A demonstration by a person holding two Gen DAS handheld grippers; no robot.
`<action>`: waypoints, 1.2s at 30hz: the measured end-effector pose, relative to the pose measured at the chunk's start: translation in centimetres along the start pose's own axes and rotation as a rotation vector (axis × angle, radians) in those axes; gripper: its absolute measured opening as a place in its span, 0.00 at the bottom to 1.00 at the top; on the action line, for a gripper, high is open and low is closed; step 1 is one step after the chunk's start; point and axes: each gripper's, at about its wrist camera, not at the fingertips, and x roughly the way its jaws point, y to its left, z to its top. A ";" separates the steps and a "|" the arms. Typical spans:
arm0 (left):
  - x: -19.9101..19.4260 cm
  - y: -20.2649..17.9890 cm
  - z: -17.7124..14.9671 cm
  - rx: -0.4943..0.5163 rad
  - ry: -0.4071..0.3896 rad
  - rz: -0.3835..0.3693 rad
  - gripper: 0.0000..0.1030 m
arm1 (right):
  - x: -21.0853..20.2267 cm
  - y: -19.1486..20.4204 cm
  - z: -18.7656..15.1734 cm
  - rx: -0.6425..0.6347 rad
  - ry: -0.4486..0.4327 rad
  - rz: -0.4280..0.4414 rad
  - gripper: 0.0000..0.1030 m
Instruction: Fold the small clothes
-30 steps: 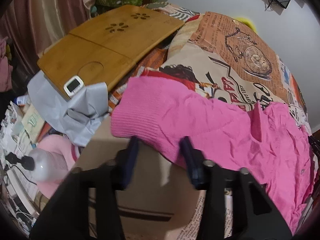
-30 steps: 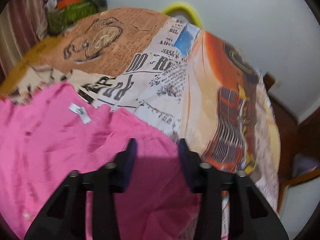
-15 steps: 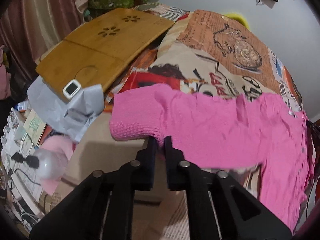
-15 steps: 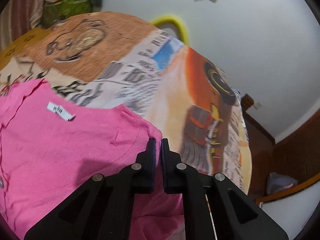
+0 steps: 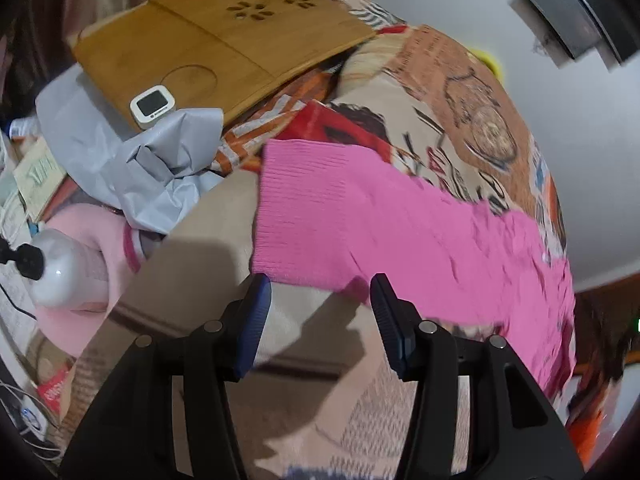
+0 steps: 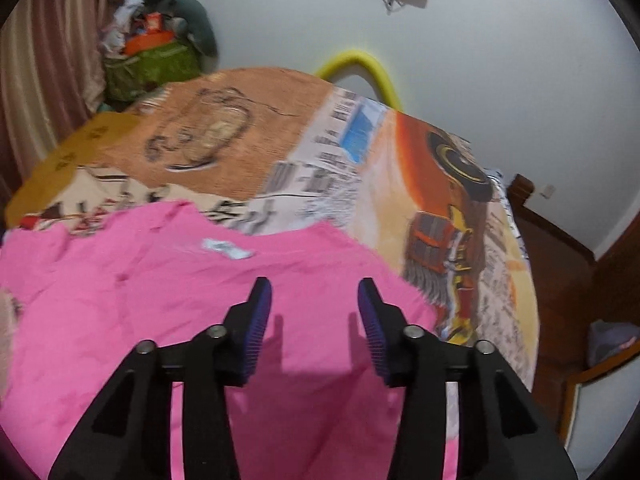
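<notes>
Across the patterned bedspread (image 6: 400,168) a pink sweater (image 5: 360,216) is spread — its long axis running between the two grippers. Its ribbed hem lies just ahead of the left gripper (image 5: 320,300); the right gripper (image 6: 314,304) hangs over the label end. Both jaws are opening, with nothing pinched. Sleeves cannot be made out — blur hides them.

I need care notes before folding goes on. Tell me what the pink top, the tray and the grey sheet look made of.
Pink top: soft knit, probably cotton or acrylic; ribbed cuff and matte, creasing surface show it.
Tray: bamboo or light wood, smooth satin finish; warm grain and cut flower-shaped vents.
Grey sheet: thin paper or plastic wrap, matte; it holds sharp crumples. Which one is unclear.
</notes>
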 end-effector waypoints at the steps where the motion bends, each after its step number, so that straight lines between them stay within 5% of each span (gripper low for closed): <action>1: 0.2 0.0 0.2 0.002 -0.012 0.014 0.49 | -0.4 0.5 -0.4 -0.003 -0.002 0.011 0.43; 6: 0.9 -1.4 1.1 0.095 -0.062 0.119 0.31 | -1.7 2.0 -2.5 0.020 0.006 0.070 0.43; 8: 0.6 -2.0 1.2 0.130 -0.084 0.146 0.07 | -2.1 2.4 -3.1 0.018 0.008 0.078 0.43; 13: -0.8 -3.9 1.7 0.166 -0.120 0.169 0.06 | -3.4 3.0 -4.0 0.009 0.004 0.090 0.43; 18: -5.1 -9.3 2.1 0.231 -0.208 0.054 0.06 | -4.7 2.5 -4.1 0.031 -0.019 0.096 0.43; 24: -9.1 -20.1 0.9 0.412 -0.274 -0.111 0.06 | -5.9 2.2 -4.3 0.047 -0.050 0.109 0.43; 31: -7.4 -30.4 -4.2 0.617 -0.209 -0.209 0.06 | -6.2 1.7 -4.8 0.050 -0.080 0.112 0.43; 36: -2.4 -34.8 -8.4 0.714 -0.070 -0.217 0.06 | -6.2 1.1 -5.6 0.056 -0.082 0.098 0.43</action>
